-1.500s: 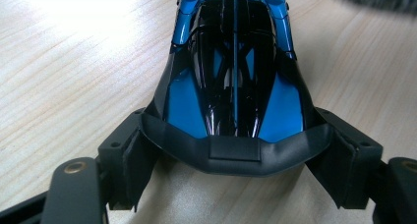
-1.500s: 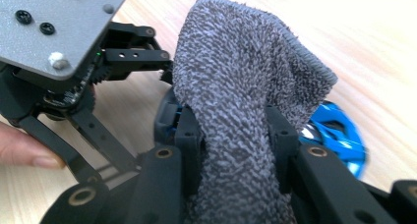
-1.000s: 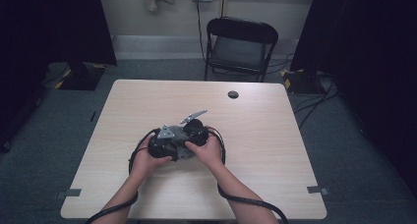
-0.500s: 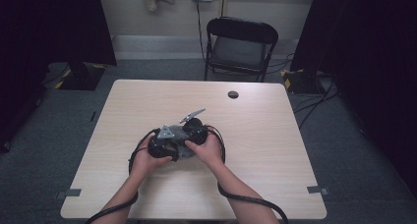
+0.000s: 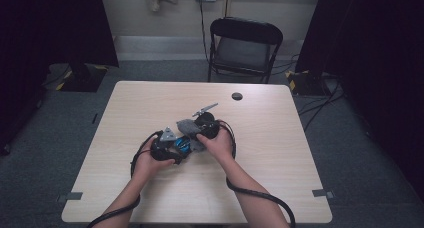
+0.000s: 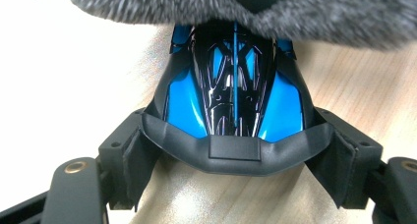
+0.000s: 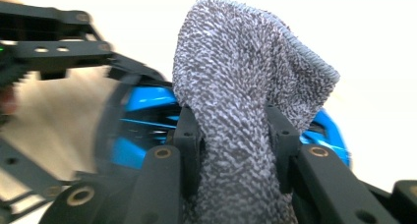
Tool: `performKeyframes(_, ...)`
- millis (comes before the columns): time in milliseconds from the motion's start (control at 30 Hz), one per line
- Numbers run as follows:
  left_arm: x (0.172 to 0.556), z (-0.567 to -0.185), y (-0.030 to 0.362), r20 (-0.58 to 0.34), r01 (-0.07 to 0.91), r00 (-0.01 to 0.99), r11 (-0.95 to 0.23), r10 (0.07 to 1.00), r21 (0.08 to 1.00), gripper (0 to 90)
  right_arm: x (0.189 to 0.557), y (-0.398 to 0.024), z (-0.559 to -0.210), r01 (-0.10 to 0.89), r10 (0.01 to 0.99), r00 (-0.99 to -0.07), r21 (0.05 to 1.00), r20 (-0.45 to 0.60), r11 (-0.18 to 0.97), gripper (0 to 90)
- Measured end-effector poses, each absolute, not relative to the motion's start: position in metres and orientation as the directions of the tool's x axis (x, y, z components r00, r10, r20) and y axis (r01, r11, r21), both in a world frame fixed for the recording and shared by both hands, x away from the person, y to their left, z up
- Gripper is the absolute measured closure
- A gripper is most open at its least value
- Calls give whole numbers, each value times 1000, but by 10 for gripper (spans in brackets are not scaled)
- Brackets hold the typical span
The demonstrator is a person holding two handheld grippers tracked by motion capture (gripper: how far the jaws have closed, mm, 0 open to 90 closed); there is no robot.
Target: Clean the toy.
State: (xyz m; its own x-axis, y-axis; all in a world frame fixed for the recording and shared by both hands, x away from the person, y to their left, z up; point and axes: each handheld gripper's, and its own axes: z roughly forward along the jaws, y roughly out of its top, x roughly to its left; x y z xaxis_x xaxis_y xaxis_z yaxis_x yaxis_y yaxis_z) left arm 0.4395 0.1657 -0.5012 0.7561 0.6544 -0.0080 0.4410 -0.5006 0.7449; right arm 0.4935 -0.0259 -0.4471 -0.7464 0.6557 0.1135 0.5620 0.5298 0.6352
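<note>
— two tools, one job, we reckon: our left gripper pinches the toy car by its black end, holding it near the middle of the table, while our right gripper squeezes a grey cloth against it.

— so we're wiping. next we'd drag the cloth along the body, keeping the car steady.

— agreed. the shell looks glossy, blue and black, smoothly curved; the cloth is nubbly terry, soft and folded.
</note>
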Motion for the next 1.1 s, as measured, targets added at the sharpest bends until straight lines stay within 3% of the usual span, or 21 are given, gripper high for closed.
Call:
performKeyframes(667, 440, -501, 166, -8, 441, 756, -501, 654, 745, 247, 513, -52, -459, 626, 724, -672, 642, 156, 443, 600)
performKeyframes(1000, 440, -501, 166, -8, 441, 756, -501, 654, 745, 247, 515, -65, -459, 638, 776, -627, 615, 66, 463, 627)
performKeyframes(1100, 439, -501, 166, -10, 443, 755, -499, 656, 745, 247, 515, -71, -457, 650, 781, -619, 614, 85, 448, 628)
